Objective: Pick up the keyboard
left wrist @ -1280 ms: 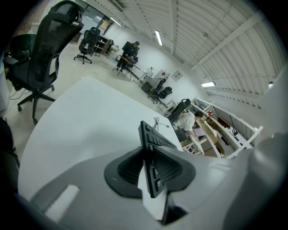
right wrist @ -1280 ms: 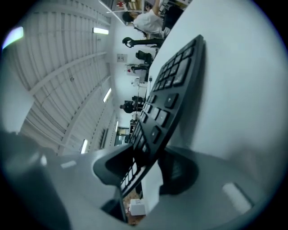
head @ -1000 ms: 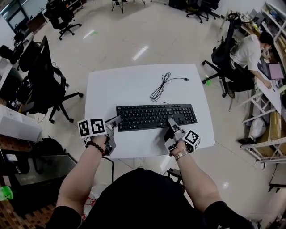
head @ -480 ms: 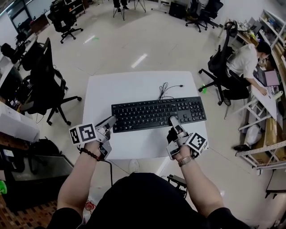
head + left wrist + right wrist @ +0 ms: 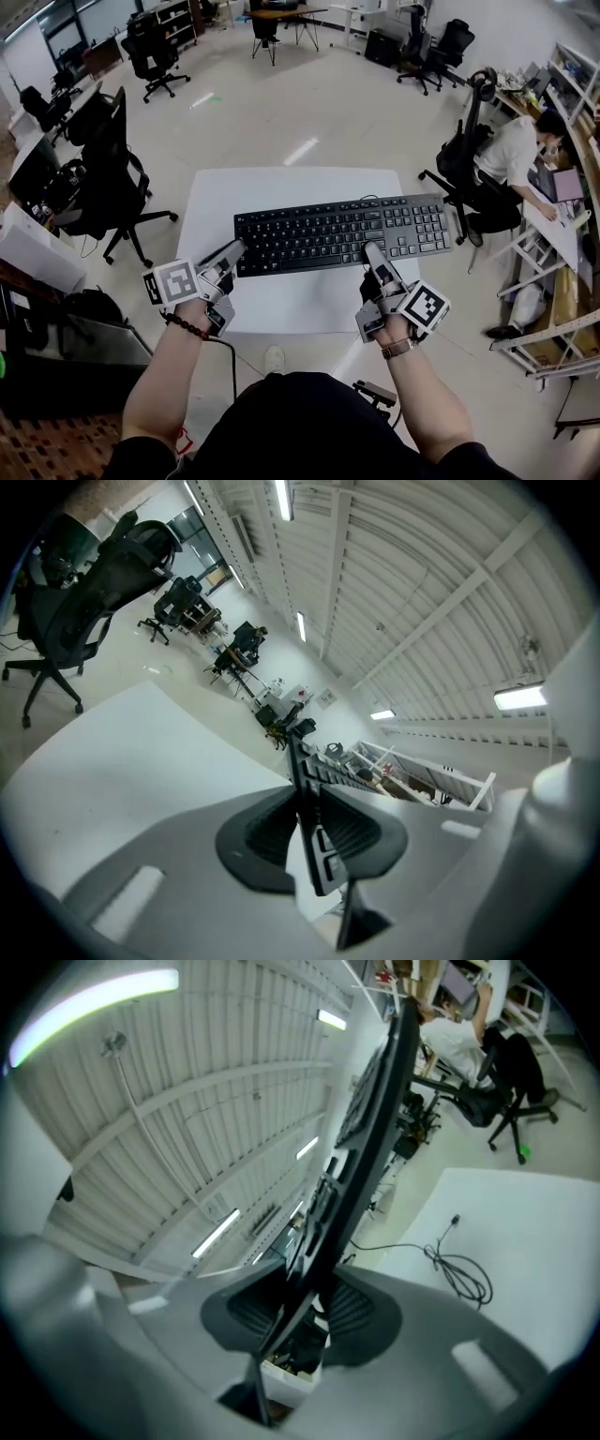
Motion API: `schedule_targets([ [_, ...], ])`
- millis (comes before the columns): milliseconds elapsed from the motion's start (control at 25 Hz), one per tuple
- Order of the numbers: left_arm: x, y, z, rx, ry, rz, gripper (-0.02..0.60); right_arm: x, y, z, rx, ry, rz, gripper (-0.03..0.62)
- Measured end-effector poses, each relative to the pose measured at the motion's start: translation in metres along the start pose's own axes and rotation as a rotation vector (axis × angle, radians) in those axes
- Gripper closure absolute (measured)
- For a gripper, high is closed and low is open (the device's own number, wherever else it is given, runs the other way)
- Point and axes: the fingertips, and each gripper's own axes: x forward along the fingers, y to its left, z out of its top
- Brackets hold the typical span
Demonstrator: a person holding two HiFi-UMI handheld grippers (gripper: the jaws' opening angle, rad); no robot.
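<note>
Black plastic is pinched by both tools. The left hand-held gripper (image 5: 234,251) is clamped on the left near corner of the keyboard (image 5: 342,232), and the right hand-held gripper (image 5: 371,249) on its near edge, right of the middle. The keyboard is held just ahead of both, its long axis running left to right, with its right end jutting past the right grip. It appears to be raised above the white counter (image 5: 281,192), where its cable (image 5: 464,1274) lies loose. Any further lift is judged to need both ends kept level.
</note>
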Motion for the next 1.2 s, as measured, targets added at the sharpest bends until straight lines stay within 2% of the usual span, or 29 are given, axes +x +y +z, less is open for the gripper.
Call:
schedule_targets([
  [560, -0.023, -0.034, 0.002, 0.046, -0.064, -0.023, 0.497, -0.023, 0.038, 0.008, -0.063, -0.004, 0.065, 0.484],
  [1200, -0.026, -0.041, 0.008, 0.06, -0.074, -0.036, 0.497, -0.027, 0.047, 0.008, -0.079, -0.013, 0.07, 0.484],
])
